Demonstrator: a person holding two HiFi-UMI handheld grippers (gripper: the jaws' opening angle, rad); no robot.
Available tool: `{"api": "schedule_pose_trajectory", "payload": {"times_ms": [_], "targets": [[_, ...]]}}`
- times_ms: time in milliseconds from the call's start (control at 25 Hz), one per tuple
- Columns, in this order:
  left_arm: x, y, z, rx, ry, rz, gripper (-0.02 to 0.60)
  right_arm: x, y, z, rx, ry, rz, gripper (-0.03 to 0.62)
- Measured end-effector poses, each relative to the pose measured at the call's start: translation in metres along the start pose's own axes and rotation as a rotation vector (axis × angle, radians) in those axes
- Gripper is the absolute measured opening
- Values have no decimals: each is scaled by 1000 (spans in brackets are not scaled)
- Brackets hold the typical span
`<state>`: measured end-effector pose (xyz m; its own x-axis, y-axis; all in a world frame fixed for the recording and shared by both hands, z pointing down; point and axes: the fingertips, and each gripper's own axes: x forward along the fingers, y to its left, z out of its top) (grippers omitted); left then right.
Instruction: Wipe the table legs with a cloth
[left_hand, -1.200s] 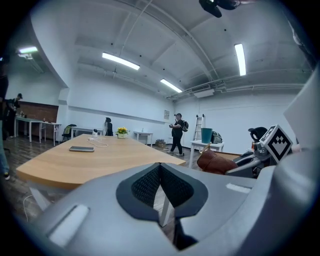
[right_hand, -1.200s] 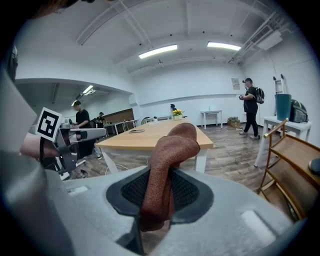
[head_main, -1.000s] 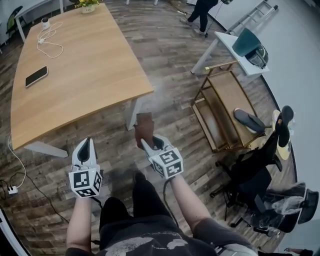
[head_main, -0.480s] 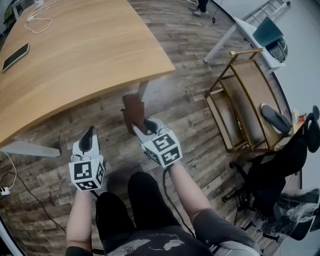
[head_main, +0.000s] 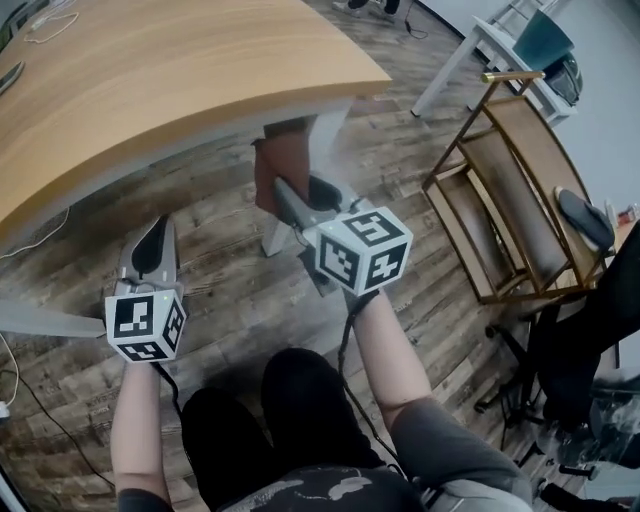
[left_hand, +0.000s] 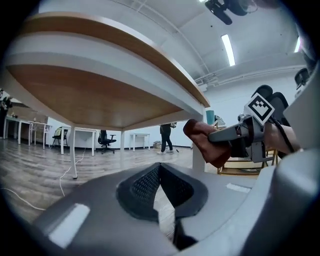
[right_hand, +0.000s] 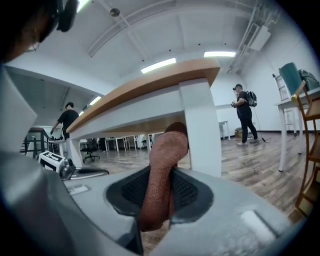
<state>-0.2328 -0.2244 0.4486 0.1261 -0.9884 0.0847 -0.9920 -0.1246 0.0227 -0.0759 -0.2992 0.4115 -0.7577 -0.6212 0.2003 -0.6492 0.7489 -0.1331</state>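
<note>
The right claw (right_hand: 161, 176) is clamping down on a rust-brown cloth (right_hand: 167, 147), its dark mesh-textured pads (right_hand: 189, 192) pinching the folded fabric so that a thick, nubby roll is standing up out of the grip. The cloth's upper end is lying against the near edge of the white, square-sectioned leg (right_hand: 202, 130), just under the top; whether it is pressing firmly cannot be told. In the head view the same claw (head_main: 298, 203) is reaching in beneath the surface's edge, with the cloth (head_main: 280, 165) hanging in front of the leg (head_main: 328, 128).

The left claw (left_hand: 159, 169) is holding nothing, its ribbed pads meeting at the tips. It is hovering low and to the left (head_main: 150, 248), well apart from the leg.

The surface (head_main: 150, 70) is showing a smooth, pale wood top with a curved edge over a white frame. The floor (head_main: 230, 290) is showing grey-brown wood planks. A gold-framed rack (head_main: 500, 200) is standing off to the right.
</note>
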Motion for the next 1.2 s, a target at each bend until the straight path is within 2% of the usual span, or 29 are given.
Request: {"api": "schedule_pose_trajectory", "payload": {"times_ms": [120,240,560,760,1000,1200], "targets": [[1,1,-7,14,-26,-3,18,-6,-6,4,15,-77,-9,94],[0,3,-28,11,-24,-8,18,-7,-11,-14,31,-79,-24,94],[-2,4,-117,-48,16,0,18,1,-40,-113,56,56,-65,94],[2,6,-174,-80,62,2,18,8,-52,-185,115,123,-97,94],[8,10,-213,-92,65,11,18,22,-64,-262,135,214,-123,94],[12,9,-254,-84,143,-4,18,36,-70,-307,126,246,-122,94]]}}
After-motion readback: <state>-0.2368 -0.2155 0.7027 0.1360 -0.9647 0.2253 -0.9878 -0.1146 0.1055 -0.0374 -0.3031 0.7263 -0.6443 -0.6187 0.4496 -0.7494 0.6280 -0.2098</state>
